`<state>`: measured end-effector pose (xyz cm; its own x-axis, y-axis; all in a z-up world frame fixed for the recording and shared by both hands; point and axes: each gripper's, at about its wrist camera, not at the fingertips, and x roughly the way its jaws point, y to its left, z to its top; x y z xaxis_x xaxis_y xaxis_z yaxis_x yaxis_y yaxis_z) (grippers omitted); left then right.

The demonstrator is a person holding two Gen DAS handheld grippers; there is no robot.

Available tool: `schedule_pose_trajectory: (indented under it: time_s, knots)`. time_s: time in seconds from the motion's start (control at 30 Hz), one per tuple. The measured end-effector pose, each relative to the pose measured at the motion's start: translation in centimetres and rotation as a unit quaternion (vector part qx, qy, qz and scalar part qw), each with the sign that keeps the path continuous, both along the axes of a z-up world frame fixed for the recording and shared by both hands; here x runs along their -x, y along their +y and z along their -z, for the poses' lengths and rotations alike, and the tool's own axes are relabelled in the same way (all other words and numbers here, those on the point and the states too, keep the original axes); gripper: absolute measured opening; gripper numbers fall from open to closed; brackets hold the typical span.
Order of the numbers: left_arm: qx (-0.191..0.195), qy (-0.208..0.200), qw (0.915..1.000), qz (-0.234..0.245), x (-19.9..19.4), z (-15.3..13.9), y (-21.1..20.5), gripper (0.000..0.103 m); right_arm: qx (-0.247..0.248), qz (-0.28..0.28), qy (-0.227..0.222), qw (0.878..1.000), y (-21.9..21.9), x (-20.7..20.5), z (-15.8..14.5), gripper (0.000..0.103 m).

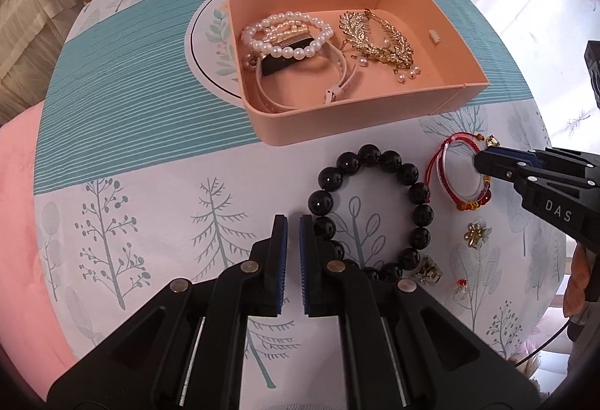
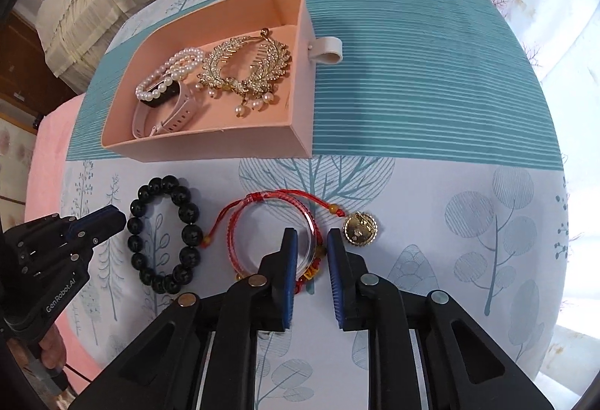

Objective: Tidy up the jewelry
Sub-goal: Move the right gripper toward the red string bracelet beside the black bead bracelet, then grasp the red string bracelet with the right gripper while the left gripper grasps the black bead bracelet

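The box [image 1: 277, 127] in the upper middle is pink. The cloth [image 1: 131, 102] is white with teal stripes and grey-blue trees. Lower down, one bracelet [image 1: 375, 215] is black and one [image 2: 262, 222] is red.

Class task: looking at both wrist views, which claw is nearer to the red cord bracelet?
Right. The right claw straddles the red cord bracelet's beaded edge; the left claw sits beyond the black bead bracelet, apart from it.

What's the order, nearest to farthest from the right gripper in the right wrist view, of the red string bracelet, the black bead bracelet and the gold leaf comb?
From the right gripper:
1. Red string bracelet, between its fingers on the cloth.
2. Black bead bracelet, off to the left on the cloth.
3. Gold leaf comb, farther up, inside the pink tray.
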<state>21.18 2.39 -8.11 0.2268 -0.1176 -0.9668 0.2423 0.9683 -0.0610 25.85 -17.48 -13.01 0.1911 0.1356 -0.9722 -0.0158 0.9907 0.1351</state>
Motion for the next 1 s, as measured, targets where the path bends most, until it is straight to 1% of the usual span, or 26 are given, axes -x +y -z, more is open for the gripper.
schedule_pose_trajectory:
  time_s: [0.07, 0.17, 0.37, 0.67, 0.77, 0.9, 1.0]
  knots:
    - [-0.003, 0.001, 1.0, 0.0, -0.2, 0.2, -0.1, 0.004, 0.014, -0.009, -0.004, 1.0, 0.4, 0.0, 0.1, 0.011]
    - [-0.003, 0.004, 1.0, -0.002, -0.3, 0.4, -0.1, 0.004, 0.02, -0.015, -0.009, 1.0, 0.8, 0.0, 0.1, 0.01]
    - [-0.002, 0.007, 1.0, -0.003, -0.5, 0.7, -0.1, 0.004, -0.006, -0.007, -0.015, 1.0, 0.3, 0.1, -0.5, 0.01]
    - [-0.01, 0.01, 0.9999, -0.004, -0.7, 1.1, -0.6, 0.004, -0.019, -0.009, -0.033, 0.999, -0.1, 0.3, -2.5, 0.01]
    - [-0.016, 0.016, 0.9997, -0.004, -0.9, 1.1, -0.8, 0.004, -0.024, -0.01, -0.036, 0.999, -0.6, 1.1, -3.2, 0.01]
    - [-0.003, 0.036, 0.9993, -0.012, -1.7, 1.1, -0.9, 0.004, -0.028, -0.01, -0.041, 0.999, -1.4, 1.6, -4.1, 0.01]
    - [0.001, 0.037, 0.9992, -0.013, -2.2, 0.7, -0.9, 0.004, -0.032, -0.01, -0.043, 0.999, -1.7, 1.7, -4.4, 0.01]
